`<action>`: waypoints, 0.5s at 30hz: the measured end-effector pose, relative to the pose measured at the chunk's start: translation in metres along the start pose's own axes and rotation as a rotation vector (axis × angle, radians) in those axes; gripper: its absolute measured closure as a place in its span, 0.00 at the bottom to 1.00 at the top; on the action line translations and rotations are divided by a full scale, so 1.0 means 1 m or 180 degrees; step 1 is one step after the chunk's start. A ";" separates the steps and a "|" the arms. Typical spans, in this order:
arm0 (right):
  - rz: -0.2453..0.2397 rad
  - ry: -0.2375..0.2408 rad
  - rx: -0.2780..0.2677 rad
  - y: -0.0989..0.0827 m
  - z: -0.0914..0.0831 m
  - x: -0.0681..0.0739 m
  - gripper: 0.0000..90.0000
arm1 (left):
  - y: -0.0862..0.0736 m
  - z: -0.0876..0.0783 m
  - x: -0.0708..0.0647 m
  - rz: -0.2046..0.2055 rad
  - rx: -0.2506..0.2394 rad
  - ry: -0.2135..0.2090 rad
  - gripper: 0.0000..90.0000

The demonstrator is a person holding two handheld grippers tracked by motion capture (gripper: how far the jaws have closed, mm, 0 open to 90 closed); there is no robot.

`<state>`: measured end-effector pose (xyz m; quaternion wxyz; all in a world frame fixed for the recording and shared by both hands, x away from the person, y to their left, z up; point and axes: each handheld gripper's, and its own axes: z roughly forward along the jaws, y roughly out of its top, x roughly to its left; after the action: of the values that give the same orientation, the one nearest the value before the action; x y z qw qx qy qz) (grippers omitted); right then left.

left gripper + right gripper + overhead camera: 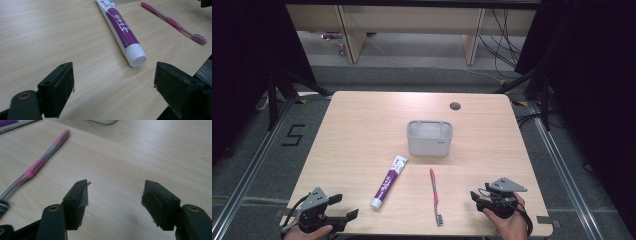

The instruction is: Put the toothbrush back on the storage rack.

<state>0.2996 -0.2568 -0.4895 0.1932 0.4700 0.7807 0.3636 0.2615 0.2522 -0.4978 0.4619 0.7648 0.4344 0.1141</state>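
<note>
Landmark: grey holder (429, 137), upright at mid-table on the wooden table (357, 130).
Toothpaste tube (389, 181): near side of the holder and to its left, lying flat, white cap toward the person, well apart from the holder.
Toothbrush (434, 195): near side of the holder, pink handle end toward it, bristle head toward the table's front edge; apart from the tube.
Left gripper (343, 206): far left of the holder, at the table's front-left corner, jaws wide apart, nothing between them.
Right gripper (476, 196): right of the holder, near the front edge, jaws wide apart, empty.
Left gripper view adds: purple band with white lettering on the tube (119, 27); table edge just beside the right-hand jaw.
Right gripper view adds: grey handle section, ribbed pink grip on the toothbrush (35, 167).
Open room: bare wood around the holder on all sides and between each gripper and the objects.
</note>
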 end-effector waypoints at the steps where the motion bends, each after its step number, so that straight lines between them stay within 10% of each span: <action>1: -0.0014 -0.0002 -0.0011 0.000 0.000 0.000 0.40 | 0.000 0.000 0.000 -0.0001 0.0001 -0.0001 0.18; 15: -0.0038 0.0166 -0.0090 0.003 -0.002 0.005 0.56 | 0.000 0.000 -0.001 0.0044 0.0007 -0.0006 0.18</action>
<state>0.2975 -0.2524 -0.4856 0.1816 0.4529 0.7831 0.3855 0.2614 0.2514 -0.4976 0.4607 0.7684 0.4287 0.1160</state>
